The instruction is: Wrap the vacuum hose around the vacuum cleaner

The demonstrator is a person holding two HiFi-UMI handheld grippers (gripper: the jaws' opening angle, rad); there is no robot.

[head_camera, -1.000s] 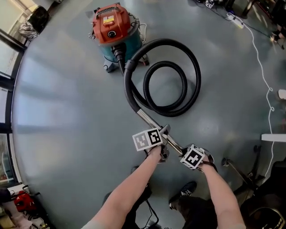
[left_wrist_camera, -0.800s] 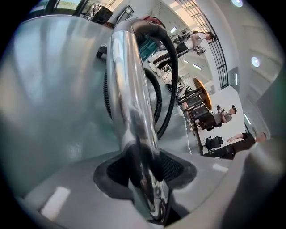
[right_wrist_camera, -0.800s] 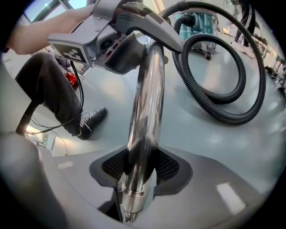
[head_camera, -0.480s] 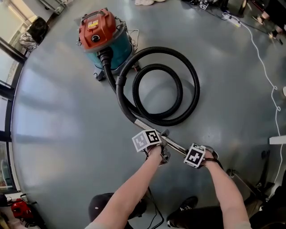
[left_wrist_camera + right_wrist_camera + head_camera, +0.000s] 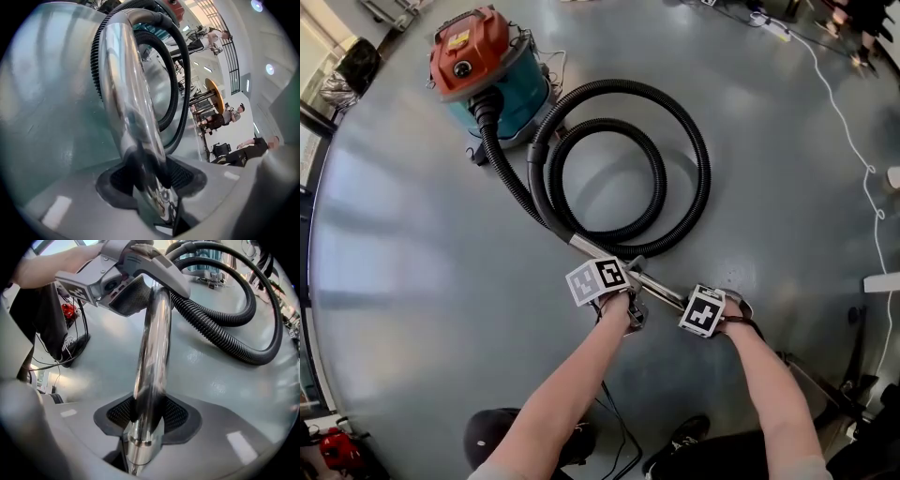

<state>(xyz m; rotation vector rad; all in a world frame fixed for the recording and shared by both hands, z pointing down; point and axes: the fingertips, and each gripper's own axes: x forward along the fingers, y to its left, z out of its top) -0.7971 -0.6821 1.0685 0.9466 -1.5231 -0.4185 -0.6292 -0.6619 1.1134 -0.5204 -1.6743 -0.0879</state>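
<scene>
The vacuum cleaner [image 5: 483, 70], red lid on a teal drum, stands on the grey floor at the upper left of the head view. Its black ribbed hose [image 5: 689, 141] lies in a double loop on the floor and ends in a chrome wand [image 5: 595, 251]. My left gripper [image 5: 630, 277] is shut on the wand, whose chrome tube [image 5: 126, 93] runs up from between the pads [image 5: 185, 173]. My right gripper [image 5: 682, 300] is shut on the same wand [image 5: 152, 343] nearer its free end. The left gripper [image 5: 136, 280] shows farther up the tube in the right gripper view.
A white cable [image 5: 853, 141] snakes over the floor at the right, with a metal stand [image 5: 820, 380] near my right arm. Black cords [image 5: 619, 431] and a shoe [image 5: 675, 441] lie by my feet. People [image 5: 253, 150] and tables [image 5: 211, 98] are far off.
Both grippers have sunk toward the floor with the wand held between them. In the head view the vacuum cleaner and hose loop now sit farther left.
</scene>
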